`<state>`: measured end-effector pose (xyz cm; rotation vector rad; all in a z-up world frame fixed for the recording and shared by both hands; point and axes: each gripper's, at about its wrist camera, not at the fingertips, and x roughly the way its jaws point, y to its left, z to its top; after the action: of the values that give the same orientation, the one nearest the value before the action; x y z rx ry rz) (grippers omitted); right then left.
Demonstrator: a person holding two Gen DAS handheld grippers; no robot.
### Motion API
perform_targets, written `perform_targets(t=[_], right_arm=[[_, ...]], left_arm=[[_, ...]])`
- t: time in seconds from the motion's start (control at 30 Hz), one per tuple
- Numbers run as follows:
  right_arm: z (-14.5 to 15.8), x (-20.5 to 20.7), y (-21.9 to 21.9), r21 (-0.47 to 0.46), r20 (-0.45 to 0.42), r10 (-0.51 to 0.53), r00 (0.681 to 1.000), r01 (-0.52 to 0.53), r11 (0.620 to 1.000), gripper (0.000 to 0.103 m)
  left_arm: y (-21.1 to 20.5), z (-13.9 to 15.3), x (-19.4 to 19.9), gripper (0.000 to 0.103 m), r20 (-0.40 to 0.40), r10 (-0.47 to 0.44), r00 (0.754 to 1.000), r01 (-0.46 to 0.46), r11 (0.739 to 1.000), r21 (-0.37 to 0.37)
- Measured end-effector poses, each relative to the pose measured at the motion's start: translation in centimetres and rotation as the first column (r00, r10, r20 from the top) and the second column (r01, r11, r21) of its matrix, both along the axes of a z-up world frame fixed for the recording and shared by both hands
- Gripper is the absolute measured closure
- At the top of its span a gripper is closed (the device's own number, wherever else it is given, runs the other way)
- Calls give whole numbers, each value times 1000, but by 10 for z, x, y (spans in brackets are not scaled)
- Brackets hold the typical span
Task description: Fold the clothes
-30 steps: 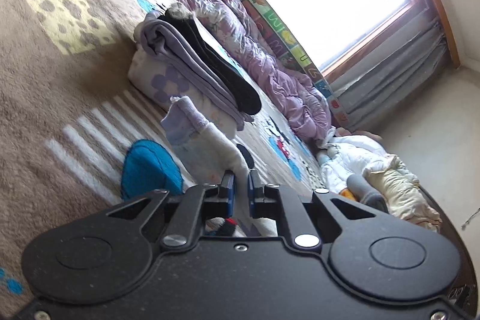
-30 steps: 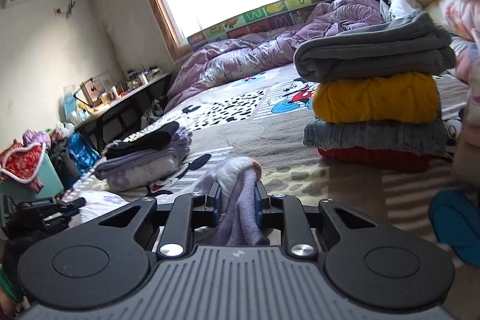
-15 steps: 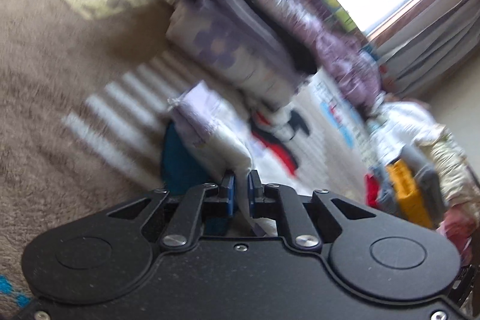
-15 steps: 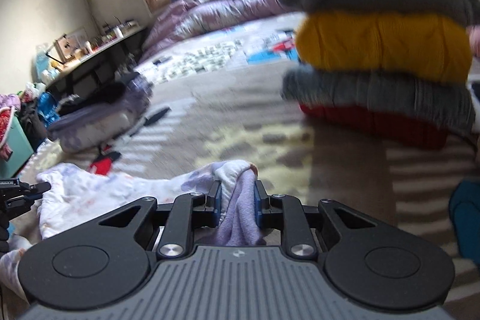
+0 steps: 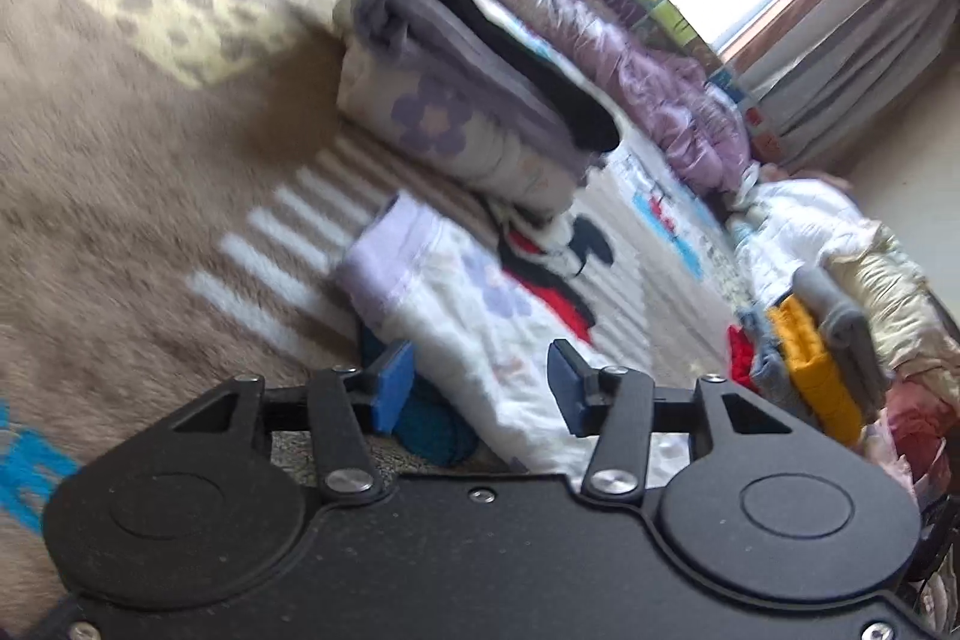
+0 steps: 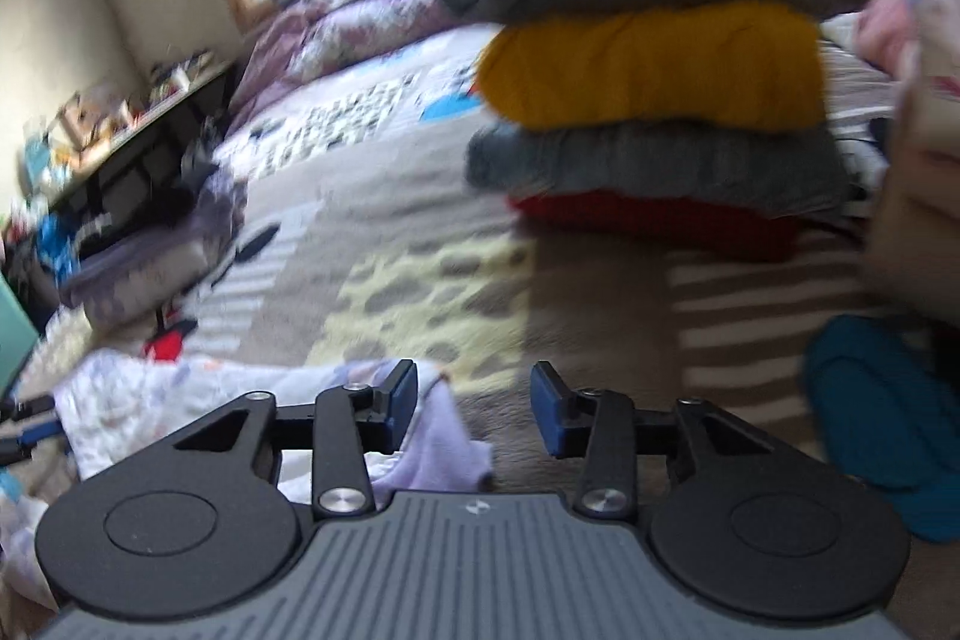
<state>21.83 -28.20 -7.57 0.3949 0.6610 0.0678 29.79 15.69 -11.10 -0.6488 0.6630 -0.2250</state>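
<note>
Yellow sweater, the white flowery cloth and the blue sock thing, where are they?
yellow sweater [image 6: 654,64], right wrist view, middle of its folded front.
white flowery cloth [image 5: 480,316], left wrist view, its flat middle.
blue sock [image 6: 882,400], right wrist view, its middle.

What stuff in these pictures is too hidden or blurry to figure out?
- Shelf clutter, right wrist view: blurred and small, items unreadable.
- Teal thing, left wrist view: mostly under the white floral garment and behind the left gripper.
- Red garment at the bottom of the stack, right wrist view: squashed under the others, type unclear.
- Garment's near edge, both views: cut off by the gripper bodies.
</note>
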Motion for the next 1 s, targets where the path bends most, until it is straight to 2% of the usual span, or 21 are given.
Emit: perform_targets(t=[0.23,0.37,0.5,0.63,0.7,0.73,0.8,0.87,1.0], right_arm=[[2,-61,-19,100,48,-60,997,55,994,59],[-8,-100,-13,187,92,-89,992,70,980,51],[-26,-127,-8,290,112,-119,986,82,954,49],[-47,-141,-4,347,90,-133,987,94,933,49],[-52,-144,-3,367,89,-143,986,101,925,49],[-52,-146,-2,357,95,-139,986,96,929,49],[-53,-148,-2,360,103,-136,985,91,929,42],[-55,-150,-4,383,109,-141,984,89,919,41],[-59,-152,-6,418,109,-149,983,91,904,41]], left_arm=[[12,20,-39,49,122,3,993,-6,1000,27],[18,29,-70,49,181,9,983,-20,998,59],[26,40,-107,49,260,4,966,-36,992,119],[29,42,-140,49,288,-61,956,-11,970,242],[25,40,-157,48,281,-117,953,17,942,335],[20,37,-165,48,271,-151,950,34,919,393],[11,31,-179,48,245,-213,946,69,869,489],[1,22,-187,48,205,-265,942,111,823,556],[-23,1,-187,48,97,-347,933,195,713,674]])
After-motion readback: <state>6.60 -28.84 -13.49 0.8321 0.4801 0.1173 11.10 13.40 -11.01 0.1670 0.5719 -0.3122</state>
